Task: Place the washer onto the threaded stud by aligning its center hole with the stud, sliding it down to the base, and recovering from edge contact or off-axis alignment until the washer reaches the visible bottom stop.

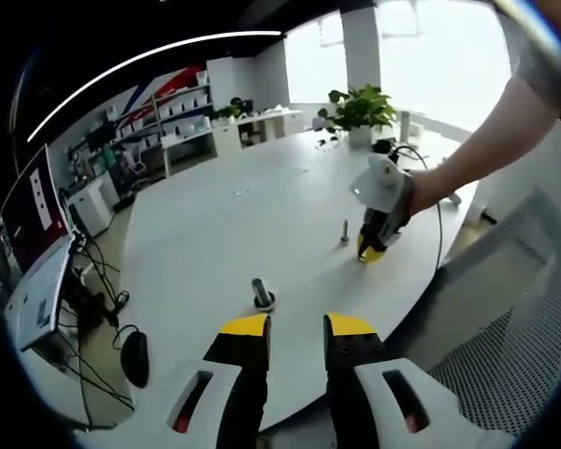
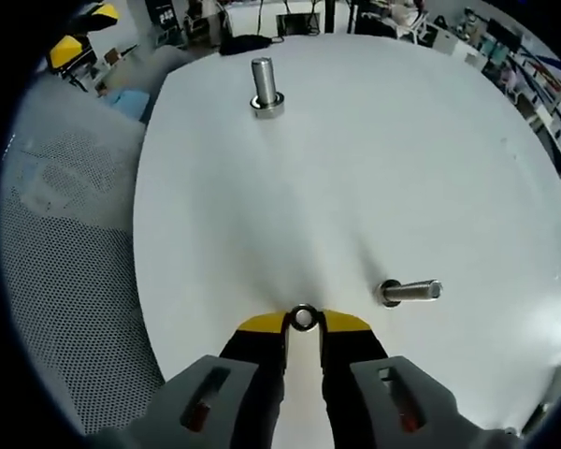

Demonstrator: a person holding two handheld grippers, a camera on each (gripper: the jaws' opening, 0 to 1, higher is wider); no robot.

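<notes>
A small metal washer [image 2: 303, 318] sits pinched between the yellow tips of my right gripper [image 2: 303, 321], low over the white table [image 2: 355, 168]. A short threaded stud [image 2: 409, 291] stands just right of those tips, apart from the washer. A thicker stud [image 2: 265, 82] on a round base rises far ahead. From the left gripper view, the right gripper [image 1: 367, 251] points down at the table beside the short stud [image 1: 345, 231], held by a person's hand. My left gripper [image 1: 296, 327] hangs open and holds nothing, just short of the thicker stud [image 1: 262, 294].
The round table's edge runs close on the near side, with a mesh chair [image 1: 514, 355] beyond it. A monitor [image 1: 33, 234], a mouse [image 1: 134, 357] and cables lie to the left. A potted plant [image 1: 360, 108] stands at the far end of the table.
</notes>
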